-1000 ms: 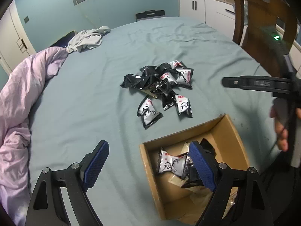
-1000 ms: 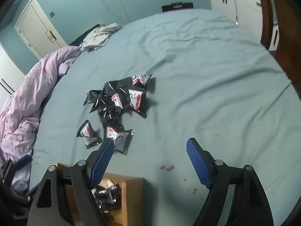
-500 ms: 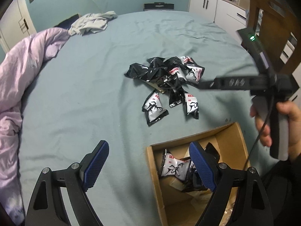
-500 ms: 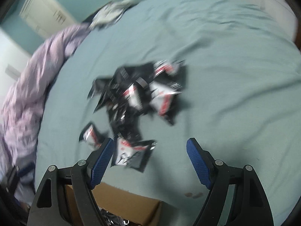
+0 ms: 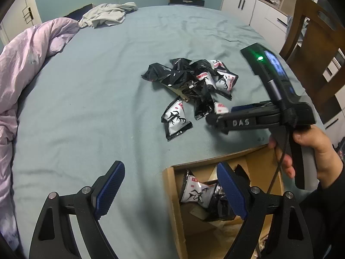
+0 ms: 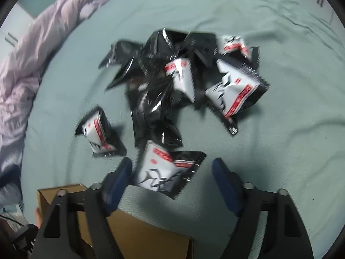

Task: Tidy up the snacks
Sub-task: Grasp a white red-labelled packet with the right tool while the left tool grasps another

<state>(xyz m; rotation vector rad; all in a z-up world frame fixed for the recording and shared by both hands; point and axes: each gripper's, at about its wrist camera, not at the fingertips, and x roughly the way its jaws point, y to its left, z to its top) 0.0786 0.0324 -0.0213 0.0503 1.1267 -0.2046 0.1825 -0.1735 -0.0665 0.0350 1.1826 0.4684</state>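
Several black-and-white snack packets lie in a pile (image 5: 194, 79) on the teal bed sheet, with one loose packet (image 5: 175, 118) in front. A cardboard box (image 5: 170, 185) at the near right holds packets (image 5: 197, 192). My left gripper (image 5: 170, 168) hangs open and empty over the box's left wall. My right gripper (image 6: 172, 164) points down at the pile's near edge, and a person's hand (image 5: 312, 151) holds it. Its jaws are closing around one packet (image 6: 159, 170) lying flat between them. The left pad is near the packet's edge and the right pad stands apart from it.
A crumpled lilac duvet (image 5: 28, 64) fills the left side of the bed. Grey clothing (image 5: 107, 17) lies at the far end. A wooden chair (image 5: 319, 43) and white cabinets (image 5: 248, 6) stand to the right. The box's corner (image 6: 133, 233) sits just below my right gripper.
My right gripper has swung in over the pile and sunk to its nearest packet, and its jaws have narrowed. My left gripper has drifted slightly and stays open over the box.
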